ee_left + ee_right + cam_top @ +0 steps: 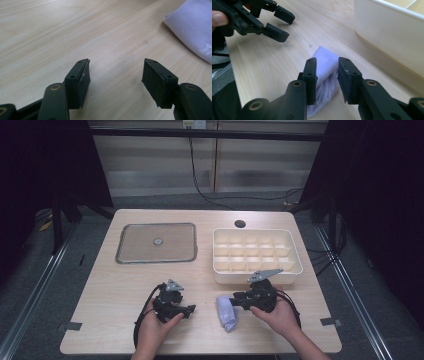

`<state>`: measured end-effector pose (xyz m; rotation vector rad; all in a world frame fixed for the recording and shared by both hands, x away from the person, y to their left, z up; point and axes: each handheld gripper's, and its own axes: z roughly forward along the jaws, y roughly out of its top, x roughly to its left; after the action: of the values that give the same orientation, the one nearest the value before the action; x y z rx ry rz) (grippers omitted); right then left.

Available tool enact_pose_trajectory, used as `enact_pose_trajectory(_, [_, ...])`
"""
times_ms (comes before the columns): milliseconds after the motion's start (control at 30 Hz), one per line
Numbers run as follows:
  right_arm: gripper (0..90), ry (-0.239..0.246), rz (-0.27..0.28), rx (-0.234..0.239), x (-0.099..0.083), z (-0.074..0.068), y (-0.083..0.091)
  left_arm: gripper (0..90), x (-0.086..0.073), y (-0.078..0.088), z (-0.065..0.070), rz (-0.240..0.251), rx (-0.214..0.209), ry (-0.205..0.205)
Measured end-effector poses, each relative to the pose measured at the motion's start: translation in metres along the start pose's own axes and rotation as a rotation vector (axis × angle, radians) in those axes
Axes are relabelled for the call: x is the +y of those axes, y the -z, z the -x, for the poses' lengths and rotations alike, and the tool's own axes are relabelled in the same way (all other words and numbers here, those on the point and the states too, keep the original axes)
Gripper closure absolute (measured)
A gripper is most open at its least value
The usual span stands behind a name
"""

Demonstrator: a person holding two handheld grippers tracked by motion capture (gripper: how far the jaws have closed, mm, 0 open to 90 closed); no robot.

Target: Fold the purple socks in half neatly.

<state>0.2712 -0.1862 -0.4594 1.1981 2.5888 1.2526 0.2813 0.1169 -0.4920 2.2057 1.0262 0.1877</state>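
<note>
desk [115, 295]: wood, carries all | box [295, 251]: white, gridded, behind the cloth | cloth [227, 312]: pale lilac roll, front centre, looks soft, light, limp; best pinched across its thick middle | right fingers [344, 75]: parted astride the cloth, not visibly pressing | left fingers [80, 80]: released, nothing between, apart from the cloth
</note>
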Motion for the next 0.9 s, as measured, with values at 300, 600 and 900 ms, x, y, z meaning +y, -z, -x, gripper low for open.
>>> enact_pose_trajectory(300, [64.7,-0.011,-0.07,0.016,0.0,-0.004,-0.007,32.3,-0.008,-0.001,-0.008,0.053,0.029,-0.078])
enact_pose_trajectory(600, [60.2,-0.054,-0.122,0.012,-0.001,-0.001,-0.013,27.2,-0.013,-0.004,-0.005,0.083,0.046,-0.145])
enact_pose_trajectory(900, [57.3,-0.11,-0.166,0.004,-0.002,0.004,-0.02,24.9,-0.017,-0.004,-0.006,0.105,0.042,-0.158])
